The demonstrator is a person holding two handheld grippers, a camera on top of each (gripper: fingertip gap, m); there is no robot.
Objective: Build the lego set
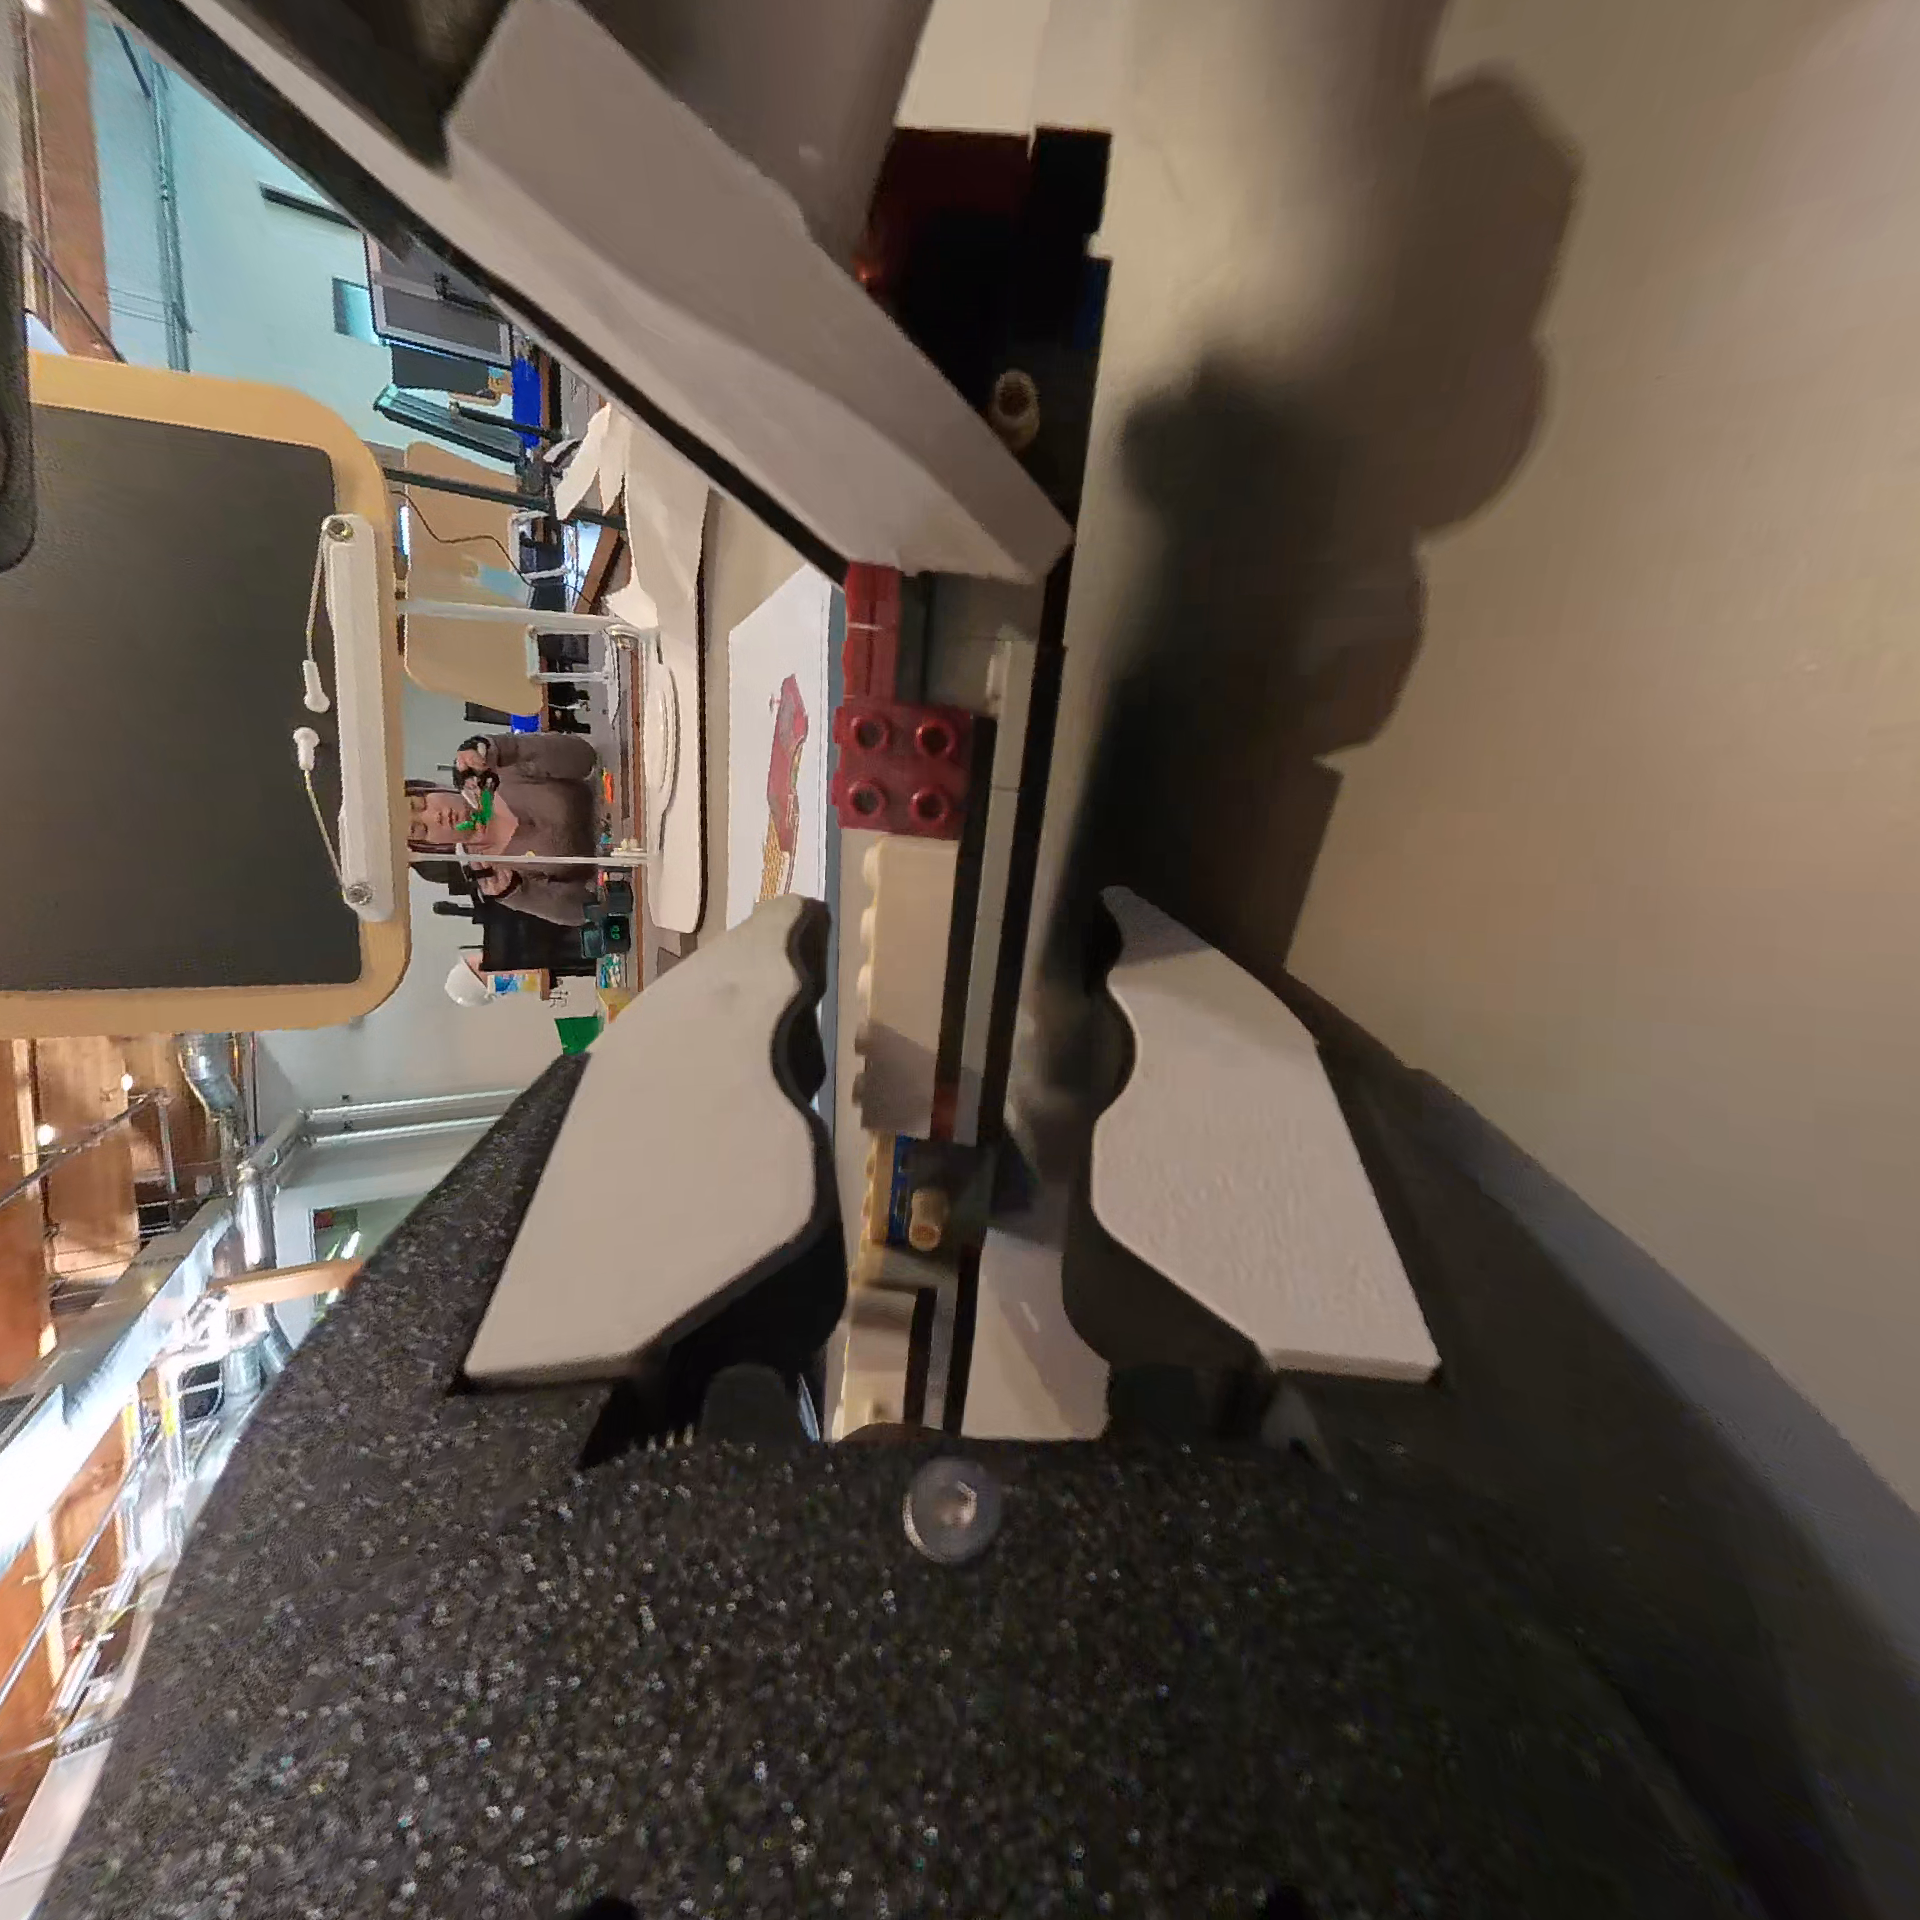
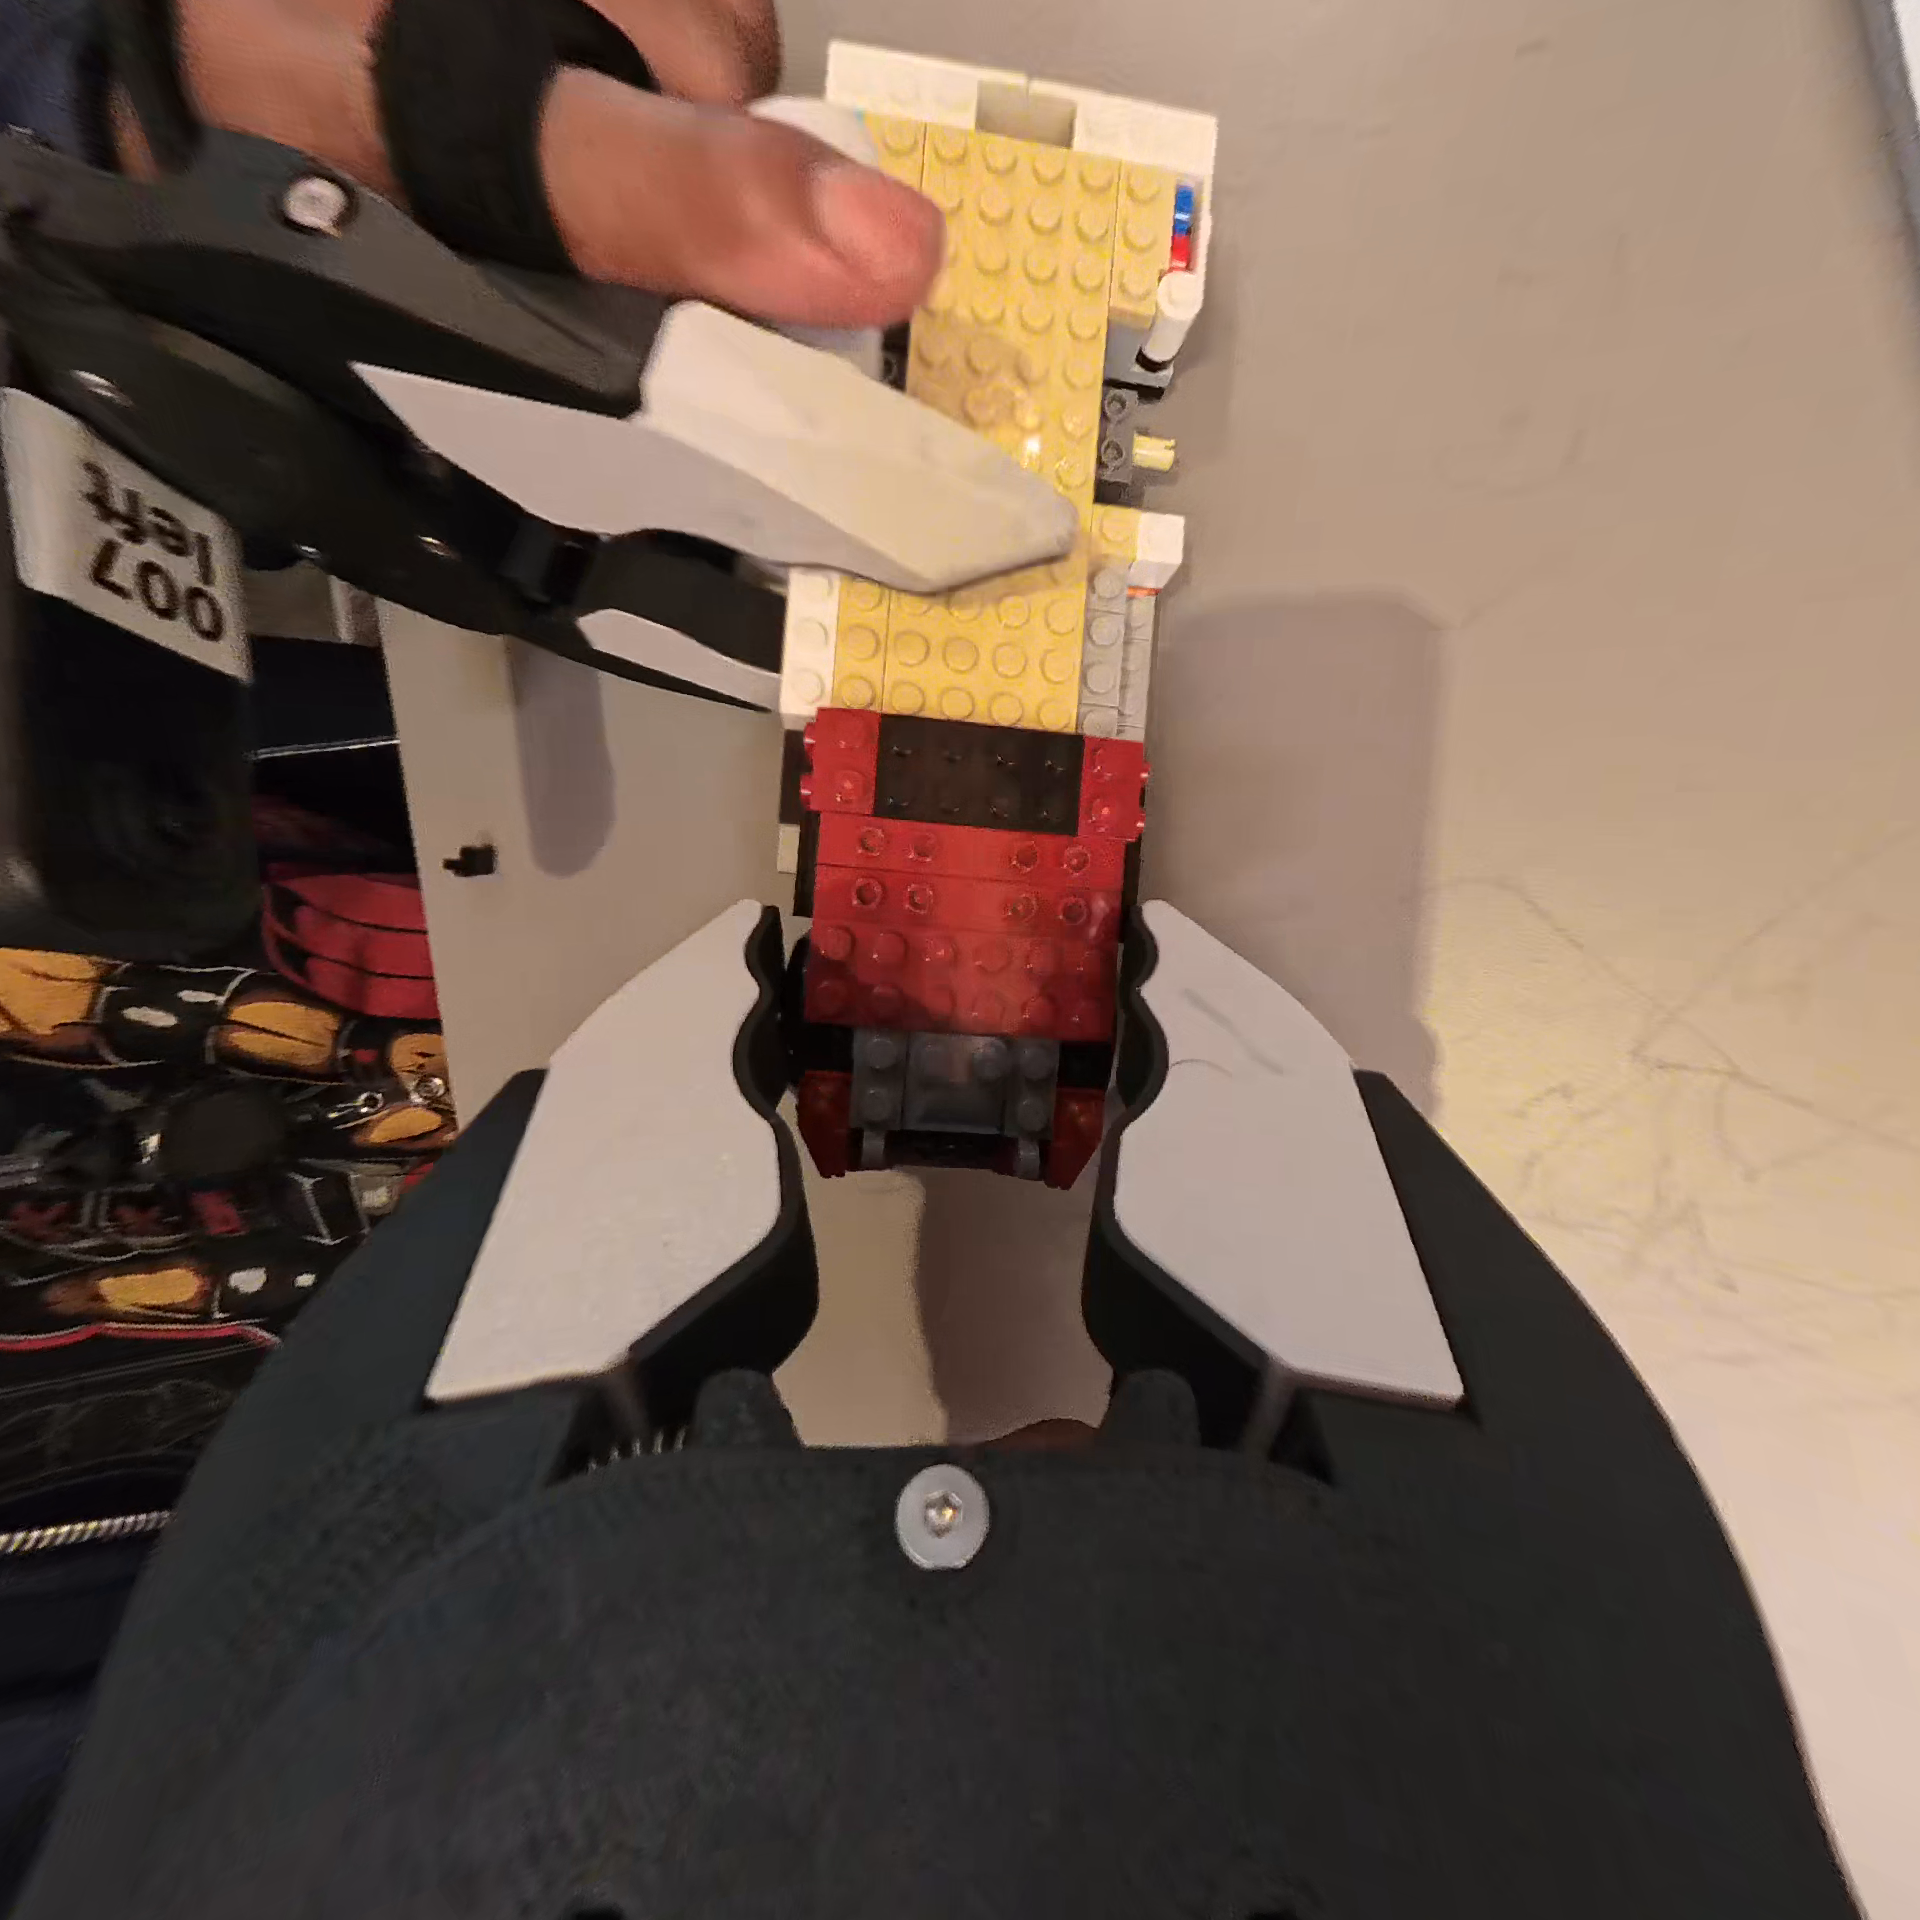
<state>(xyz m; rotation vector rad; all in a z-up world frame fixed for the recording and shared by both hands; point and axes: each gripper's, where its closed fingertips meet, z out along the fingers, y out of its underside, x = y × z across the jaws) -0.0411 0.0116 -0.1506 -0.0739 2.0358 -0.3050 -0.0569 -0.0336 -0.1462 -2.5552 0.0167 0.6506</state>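
Brick model (image 2: 977, 582), a long build of yellow, white, red and black studded pieces, lies on the pale table (image 2: 1558, 727), and I take everything from it. My right tool (image 2: 951, 935) is clamped on its dark red end, a black pad pressed to each side. My left tool (image 1: 961, 914) comes at its yellow and white section side-on, one finger (image 2: 852, 499) lying over the yellow studs, another under the white edge. Its jaws straddle that section at a middling width; I cannot tell whether both pads press. A hand (image 2: 644, 177) grips that tool beside the model's far end.
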